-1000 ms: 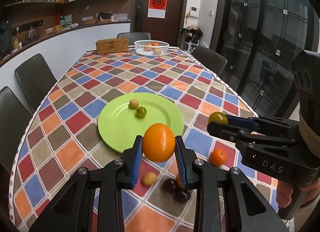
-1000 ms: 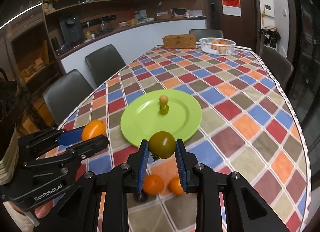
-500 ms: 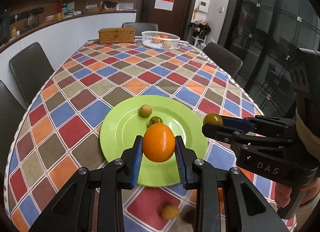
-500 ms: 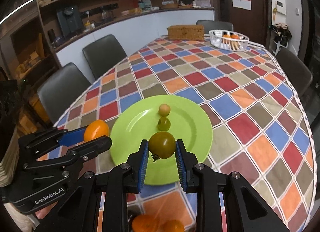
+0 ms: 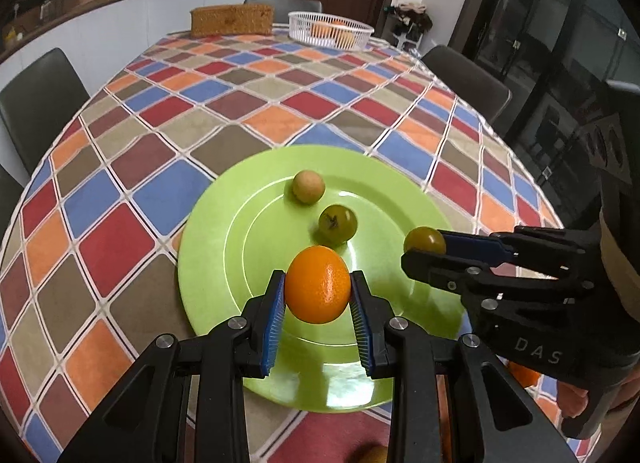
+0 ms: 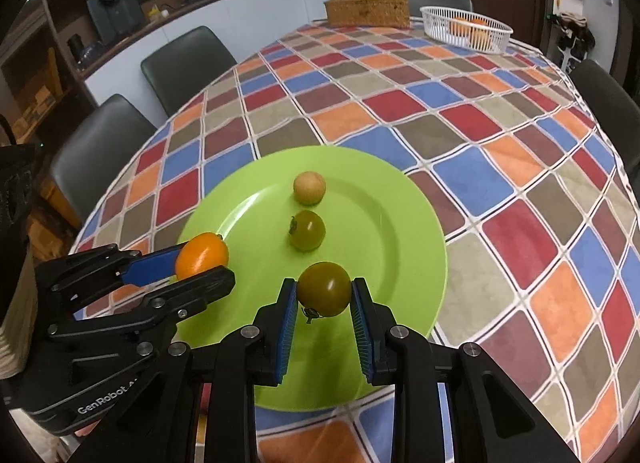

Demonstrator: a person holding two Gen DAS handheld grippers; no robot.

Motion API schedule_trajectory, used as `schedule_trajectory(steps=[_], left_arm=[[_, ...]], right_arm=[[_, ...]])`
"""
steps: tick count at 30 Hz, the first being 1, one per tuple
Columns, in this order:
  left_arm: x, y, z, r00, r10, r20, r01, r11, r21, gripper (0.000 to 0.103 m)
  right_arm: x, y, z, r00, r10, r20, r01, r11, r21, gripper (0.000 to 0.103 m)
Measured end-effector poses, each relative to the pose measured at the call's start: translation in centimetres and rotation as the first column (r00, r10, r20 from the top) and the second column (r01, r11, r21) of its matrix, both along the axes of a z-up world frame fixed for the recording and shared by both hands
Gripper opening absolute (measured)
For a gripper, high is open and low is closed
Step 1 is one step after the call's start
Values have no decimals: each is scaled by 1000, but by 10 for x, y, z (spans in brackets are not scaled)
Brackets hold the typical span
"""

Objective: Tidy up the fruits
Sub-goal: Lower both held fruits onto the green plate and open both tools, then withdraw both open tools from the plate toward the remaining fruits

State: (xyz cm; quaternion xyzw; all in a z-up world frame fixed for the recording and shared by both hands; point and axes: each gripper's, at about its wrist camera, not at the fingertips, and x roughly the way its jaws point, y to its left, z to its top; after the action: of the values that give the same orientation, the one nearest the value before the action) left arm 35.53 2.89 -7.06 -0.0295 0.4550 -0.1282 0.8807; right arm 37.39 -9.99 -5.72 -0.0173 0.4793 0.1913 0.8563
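Observation:
My left gripper (image 5: 318,295) is shut on an orange (image 5: 319,289) and holds it above the near part of the green plate (image 5: 224,239). My right gripper (image 6: 324,295) is shut on a green tomato (image 6: 324,288) above the same plate (image 6: 400,223). On the plate lie a second green tomato (image 5: 337,223) (image 6: 307,230) and a small tan round fruit (image 5: 307,186) (image 6: 309,188). In the left wrist view the right gripper (image 5: 426,251) comes in from the right with its tomato (image 5: 425,239). In the right wrist view the left gripper (image 6: 204,263) comes in from the left with the orange (image 6: 202,255).
A white basket (image 5: 330,29) with oranges and a woven box (image 5: 232,20) stand at the table's far end. Dark chairs (image 6: 188,63) line the sides. An orange fruit (image 5: 524,375) lies on the checked cloth behind the right gripper.
Both grippers moved forward and lower over the plate, still holding their fruits. The loose fruits on the cloth near the front edge have dropped out of view.

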Motion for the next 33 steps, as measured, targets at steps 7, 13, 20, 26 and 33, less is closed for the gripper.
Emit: schedule_trajectory(steps=[7,13,20,26,33], left_arm=[[-5,-2,2,1000,-1,13,0,999,40,41],[-22,2,23,998,22,58,-25,998,50,41],[-60,4,64,988,36,147,-42,998,43,48],[-100,-8,95,975,21,222,-37,997,67,58],[-136,-24,111,963,16,269,-37,997,73,64]], right_arm=[[1,-2,-4,1000,-8,-13,8,1000,3,31],[-14,-10,12,999,-24,38,24,1000,0,36],[-49,-19,49,990,-42,134,42,999,3,43],[-87,-27,78,975,-44,218,42,999,16,46],[-124,-40,98,963,-30,269,29,1000,9,53]])
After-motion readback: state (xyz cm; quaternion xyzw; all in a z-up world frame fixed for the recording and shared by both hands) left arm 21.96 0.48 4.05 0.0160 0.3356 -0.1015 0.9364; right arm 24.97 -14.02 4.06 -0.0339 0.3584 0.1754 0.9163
